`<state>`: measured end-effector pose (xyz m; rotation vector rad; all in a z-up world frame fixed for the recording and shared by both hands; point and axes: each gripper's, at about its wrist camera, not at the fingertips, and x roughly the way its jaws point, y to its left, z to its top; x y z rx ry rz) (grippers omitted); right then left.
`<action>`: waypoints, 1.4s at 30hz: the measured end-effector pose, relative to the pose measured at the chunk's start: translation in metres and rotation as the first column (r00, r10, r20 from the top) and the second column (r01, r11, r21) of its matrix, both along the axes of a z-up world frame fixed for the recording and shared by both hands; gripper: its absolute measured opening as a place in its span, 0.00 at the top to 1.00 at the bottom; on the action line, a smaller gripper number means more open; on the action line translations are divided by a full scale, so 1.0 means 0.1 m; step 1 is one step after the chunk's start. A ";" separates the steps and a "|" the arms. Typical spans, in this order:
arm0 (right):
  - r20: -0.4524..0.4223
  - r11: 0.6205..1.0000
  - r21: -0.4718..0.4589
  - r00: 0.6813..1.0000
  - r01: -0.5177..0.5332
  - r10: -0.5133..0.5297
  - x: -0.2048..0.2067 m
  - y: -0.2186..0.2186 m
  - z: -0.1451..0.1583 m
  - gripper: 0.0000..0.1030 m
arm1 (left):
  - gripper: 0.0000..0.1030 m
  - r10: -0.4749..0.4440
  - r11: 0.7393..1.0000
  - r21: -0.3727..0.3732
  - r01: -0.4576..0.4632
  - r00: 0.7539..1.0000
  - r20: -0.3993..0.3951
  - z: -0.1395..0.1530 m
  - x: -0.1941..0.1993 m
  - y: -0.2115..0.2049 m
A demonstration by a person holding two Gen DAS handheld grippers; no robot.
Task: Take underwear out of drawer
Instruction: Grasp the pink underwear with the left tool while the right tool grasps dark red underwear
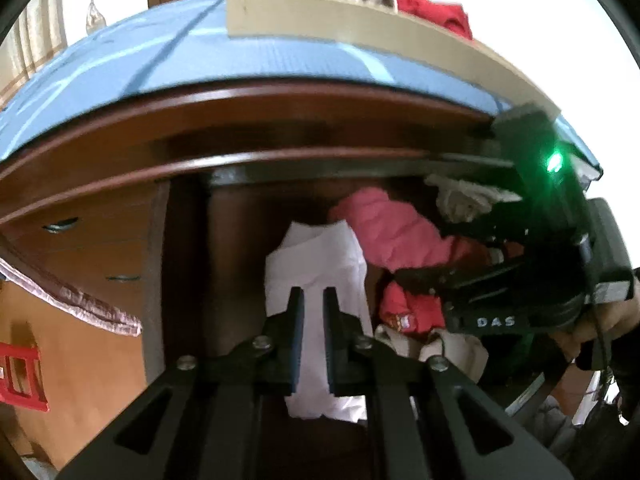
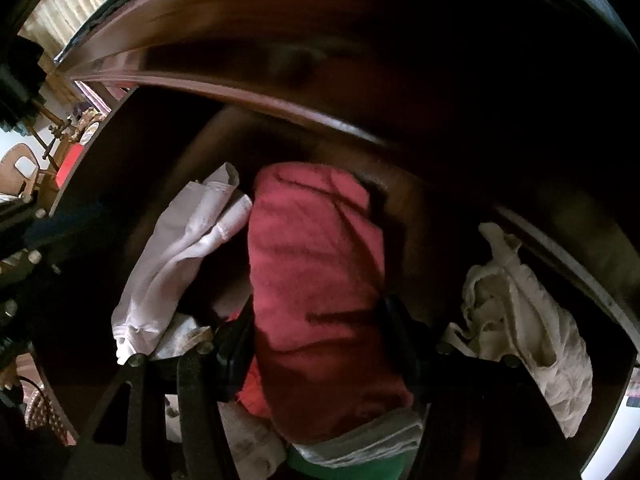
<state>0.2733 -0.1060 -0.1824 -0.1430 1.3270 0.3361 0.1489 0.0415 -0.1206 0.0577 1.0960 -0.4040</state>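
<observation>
Open dark wooden drawer of clothes

Inside lie a white cotton garment, a folded pink knitted garment and crumpled cream cloth.

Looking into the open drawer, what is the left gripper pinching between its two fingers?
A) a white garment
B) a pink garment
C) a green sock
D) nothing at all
A: in the left wrist view the left gripper has its fingers closed on the white garment, while the pink garment lies beside it in the drawer.
</observation>
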 end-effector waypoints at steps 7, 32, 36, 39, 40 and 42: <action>-0.013 0.986 0.136 0.996 0.093 -0.092 -0.01 -0.20 0.11 0.66 | 0.35 0.025 0.999 0.039 -0.022 0.994 -0.104 -0.13 0.07 -0.15; 0.016 0.844 0.495 0.969 0.207 -0.247 -0.84 -1.03 0.62 0.67 | 0.81 0.069 0.996 0.065 -0.058 0.982 -0.176 -0.38 0.18 -0.19; 0.015 0.802 0.544 0.953 0.247 -0.304 -0.90 -1.24 0.63 0.67 | 0.81 0.072 0.997 0.021 -0.070 0.988 -0.133 -0.25 0.07 -0.15; 0.004 0.775 0.573 0.944 0.267 -0.329 -0.98 -1.29 0.65 0.67 | 0.81 0.065 0.997 -0.031 -0.069 0.991 -0.117 -0.14 -0.03 -0.12; -0.001 0.766 0.582 0.942 0.273 -0.335 -1.02 -1.33 0.66 0.67 | 0.81 0.055 0.997 -0.048 -0.060 0.993 -0.106 -0.09 -0.08 -0.12; -0.010 0.747 0.602 0.938 0.283 -0.347 -1.09 -1.36 0.67 0.67 | 0.81 0.039 0.997 -0.057 -0.045 0.995 -0.089 0.00 -0.08 -0.17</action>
